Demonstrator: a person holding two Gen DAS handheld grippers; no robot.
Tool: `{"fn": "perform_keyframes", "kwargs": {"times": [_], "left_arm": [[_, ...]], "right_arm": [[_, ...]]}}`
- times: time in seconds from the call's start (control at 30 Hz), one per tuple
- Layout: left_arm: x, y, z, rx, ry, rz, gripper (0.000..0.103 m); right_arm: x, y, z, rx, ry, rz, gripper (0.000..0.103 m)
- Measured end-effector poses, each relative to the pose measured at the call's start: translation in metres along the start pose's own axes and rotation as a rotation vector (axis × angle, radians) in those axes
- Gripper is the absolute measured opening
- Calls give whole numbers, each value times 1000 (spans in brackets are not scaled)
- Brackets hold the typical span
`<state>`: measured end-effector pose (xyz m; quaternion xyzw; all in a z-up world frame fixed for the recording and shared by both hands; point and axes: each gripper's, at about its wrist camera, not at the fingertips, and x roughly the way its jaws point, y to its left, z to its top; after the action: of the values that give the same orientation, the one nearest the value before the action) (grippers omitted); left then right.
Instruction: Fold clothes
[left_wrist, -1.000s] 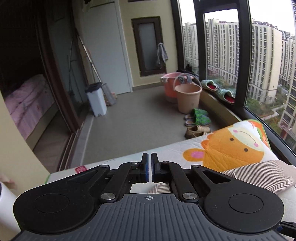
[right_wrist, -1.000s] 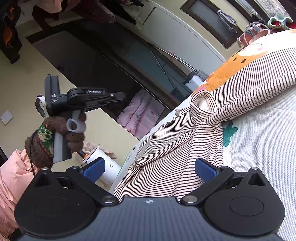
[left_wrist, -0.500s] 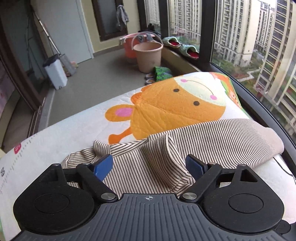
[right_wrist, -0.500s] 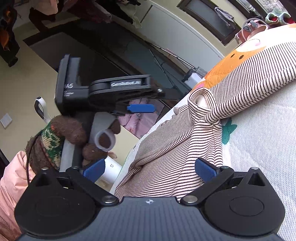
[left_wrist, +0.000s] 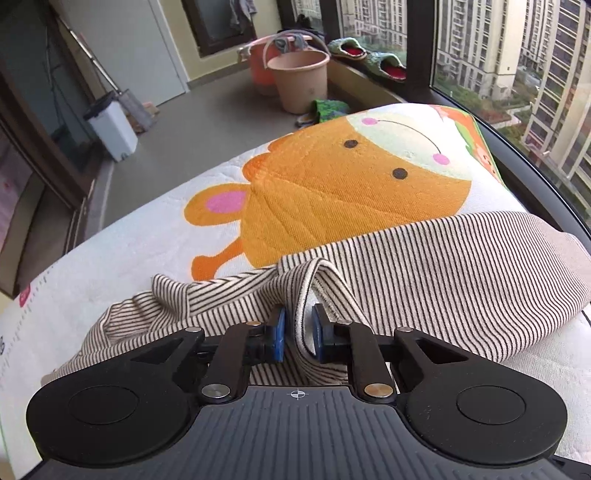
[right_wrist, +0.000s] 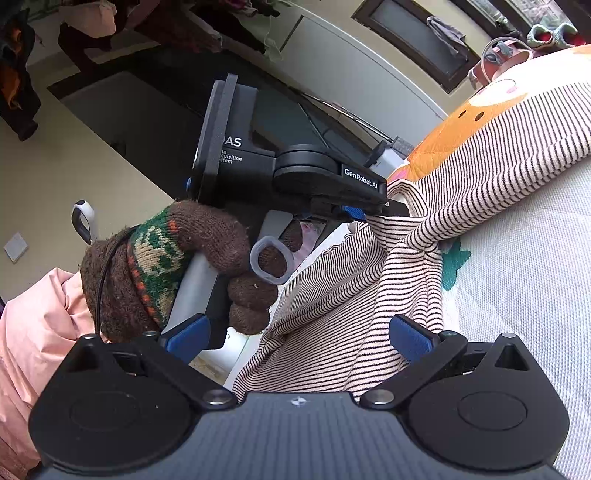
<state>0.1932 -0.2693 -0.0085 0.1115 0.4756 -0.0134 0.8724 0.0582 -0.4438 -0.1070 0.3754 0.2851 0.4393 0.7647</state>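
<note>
A brown-and-cream striped garment (left_wrist: 406, 266) lies partly folded on a quilted mat with an orange cartoon animal (left_wrist: 332, 184). My left gripper (left_wrist: 298, 336) is shut on a raised fold of the garment near its collar. It also shows in the right wrist view (right_wrist: 365, 214), held by a gloved hand (right_wrist: 207, 258), pinching the striped cloth (right_wrist: 351, 295). My right gripper (right_wrist: 299, 338) is open and empty, its blue pads either side of the garment's near edge.
Beyond the mat are a grey balcony floor, a white bin (left_wrist: 114, 125), pink buckets (left_wrist: 299, 79), slippers (left_wrist: 325, 109) and a window ledge on the right. In the right wrist view a pink sleeve (right_wrist: 33, 332) fills the lower left.
My left gripper came down onto the garment, opened, then closed on a fold near the collar. My right gripper stayed open in the same place.
</note>
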Motion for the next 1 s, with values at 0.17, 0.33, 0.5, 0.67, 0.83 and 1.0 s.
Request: {"fn": "perform_keyframes", "kwargs": {"times": [0.17, 0.33, 0.5, 0.67, 0.83, 1.0], "left_arm": [[-39, 49, 0, -75, -119, -5, 6], [-89, 128, -15, -173, -229, 98, 6], [-139, 214, -50, -308, -296, 263, 6], [-188, 294, -94, -450, -356, 427, 6], [-214, 341, -136, -502, -381, 564, 7], [-180, 332, -153, -658, -299, 166, 73]], "right_arm": [[2, -1, 1, 12, -7, 1, 103], [5, -3, 2, 23, -12, 2, 103], [5, -5, 3, 28, -13, 3, 103], [6, -6, 3, 31, -15, 3, 103], [7, -6, 4, 35, -16, 4, 103], [7, -6, 4, 37, -19, 3, 103]]}}
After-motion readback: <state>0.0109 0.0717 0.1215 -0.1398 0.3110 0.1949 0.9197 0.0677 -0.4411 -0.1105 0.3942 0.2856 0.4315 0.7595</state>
